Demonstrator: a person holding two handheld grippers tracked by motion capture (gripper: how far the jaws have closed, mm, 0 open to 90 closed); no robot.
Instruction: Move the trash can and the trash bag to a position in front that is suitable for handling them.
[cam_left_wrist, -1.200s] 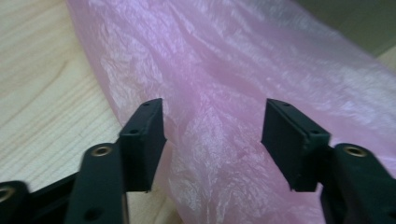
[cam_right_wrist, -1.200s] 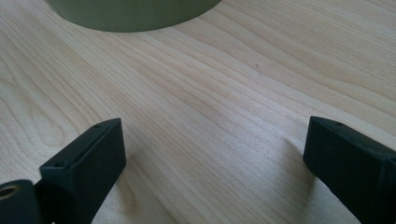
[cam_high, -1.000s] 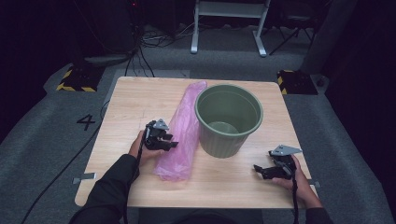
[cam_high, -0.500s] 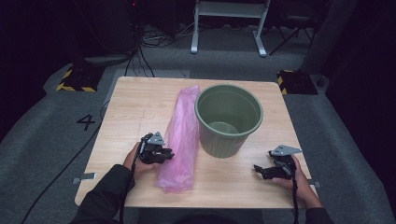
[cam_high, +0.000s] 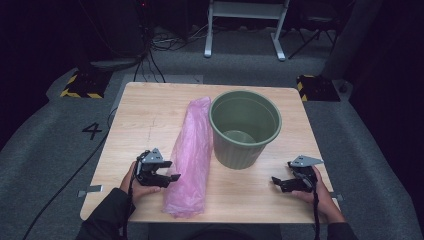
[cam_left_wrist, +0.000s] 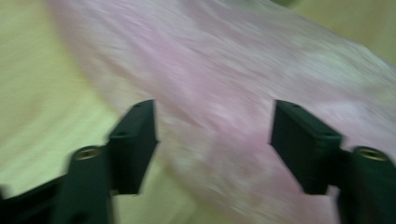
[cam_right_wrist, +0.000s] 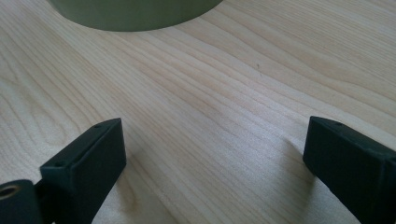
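Pink plastic bag (cam_high: 191, 159) lies lengthwise on the desk (cam_high: 145, 120) beside a green bin (cam_high: 244, 127); thin, limp, slippery (likely weightless). Left tongs (cam_high: 172, 177), just opened, straddle its near edge unclamped, best pinching a gathered fold; right tongs (cam_high: 278, 182) rest apart

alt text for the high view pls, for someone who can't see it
A person at a wooden table holds a two-jaw gripper in each hand: the left gripper, jaws open, reaches the near end of a long pink plastic bag lying flat beside an upright green bin. The right gripper rests open on bare wood right of the bin.
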